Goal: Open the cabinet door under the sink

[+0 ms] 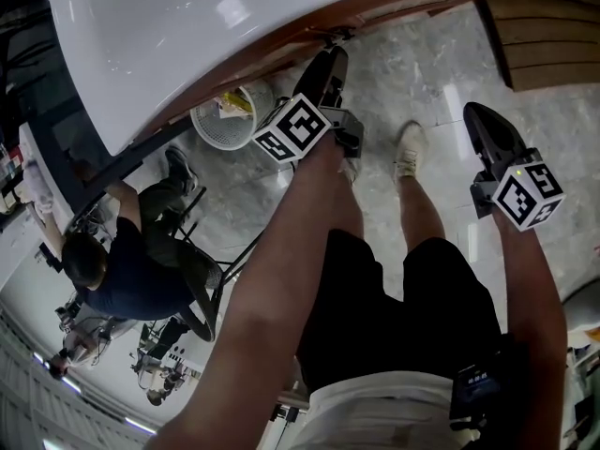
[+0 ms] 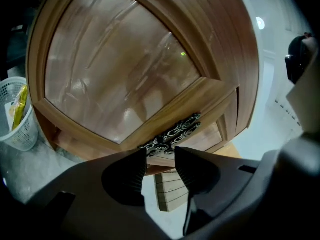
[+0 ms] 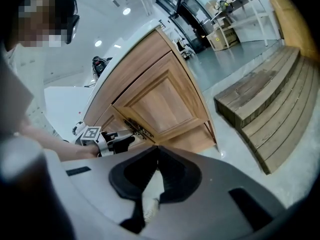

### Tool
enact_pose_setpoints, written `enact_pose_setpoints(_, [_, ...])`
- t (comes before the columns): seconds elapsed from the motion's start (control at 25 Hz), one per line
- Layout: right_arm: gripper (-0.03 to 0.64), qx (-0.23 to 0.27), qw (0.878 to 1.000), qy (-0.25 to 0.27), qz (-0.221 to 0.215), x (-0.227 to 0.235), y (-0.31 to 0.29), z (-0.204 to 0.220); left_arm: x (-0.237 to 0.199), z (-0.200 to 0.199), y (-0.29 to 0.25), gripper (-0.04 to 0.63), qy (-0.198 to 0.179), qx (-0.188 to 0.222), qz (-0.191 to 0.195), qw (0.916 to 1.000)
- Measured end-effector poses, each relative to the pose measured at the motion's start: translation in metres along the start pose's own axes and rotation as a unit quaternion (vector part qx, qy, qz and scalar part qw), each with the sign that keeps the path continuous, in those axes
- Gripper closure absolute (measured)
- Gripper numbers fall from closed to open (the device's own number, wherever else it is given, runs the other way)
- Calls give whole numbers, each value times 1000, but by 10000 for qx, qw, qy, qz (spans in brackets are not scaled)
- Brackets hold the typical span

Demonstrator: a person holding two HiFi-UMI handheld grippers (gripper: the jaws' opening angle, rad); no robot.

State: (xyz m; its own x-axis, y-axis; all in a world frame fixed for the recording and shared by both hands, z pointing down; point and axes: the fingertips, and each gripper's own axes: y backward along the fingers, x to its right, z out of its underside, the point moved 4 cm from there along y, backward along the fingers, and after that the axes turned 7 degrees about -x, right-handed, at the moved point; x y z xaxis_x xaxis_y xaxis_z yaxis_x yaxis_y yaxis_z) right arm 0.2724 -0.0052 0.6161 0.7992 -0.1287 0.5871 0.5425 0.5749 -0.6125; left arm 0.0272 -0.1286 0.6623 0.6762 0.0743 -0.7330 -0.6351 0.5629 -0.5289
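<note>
Head view: a white curved counter point(image 1: 187, 36) stands over a grey marble floor point(image 1: 422, 73), with a white mesh waste basket point(image 1: 223, 118) beside it.

Left gripper view: the left claw point(image 2: 160, 156) is spread. The ornate dark metal handle point(image 2: 172, 134) of the brown wooden cabinet door point(image 2: 125, 69) lies just ahead of its tips, not pinched.

Right gripper view: the right claw point(image 3: 156, 151) is pressed together and empty. Light wooden steps point(image 3: 270, 109) lie on the floor.

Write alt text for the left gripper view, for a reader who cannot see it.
The left gripper, jaws apart, lines up on the dark ornate metal handle of a wooden cabinet door; the handle sits just past the gap between the jaw tips. A white mesh basket stands on the floor at the left edge.
</note>
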Motion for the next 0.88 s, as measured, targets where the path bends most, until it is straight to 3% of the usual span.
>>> enact_pose_setpoints(0.24, [603, -87, 9999, -70, 2, 2, 2, 10, -3, -3, -8, 433, 590, 240, 378, 9973])
enact_pose_setpoints(0.44, [603, -115, 9999, -64, 66, 12, 8, 13, -5, -9, -16, 436, 824, 361, 300, 9955])
enact_pose_setpoints(0.64, [603, -125, 9999, -65, 72, 18, 10, 14, -6, -9, -17, 489, 869, 339, 136, 9955])
enact_pose_setpoints(0.88, [603, -132, 9999, -31, 4, 17, 10, 9, -5, -8, -17, 492, 865, 475, 56, 9951])
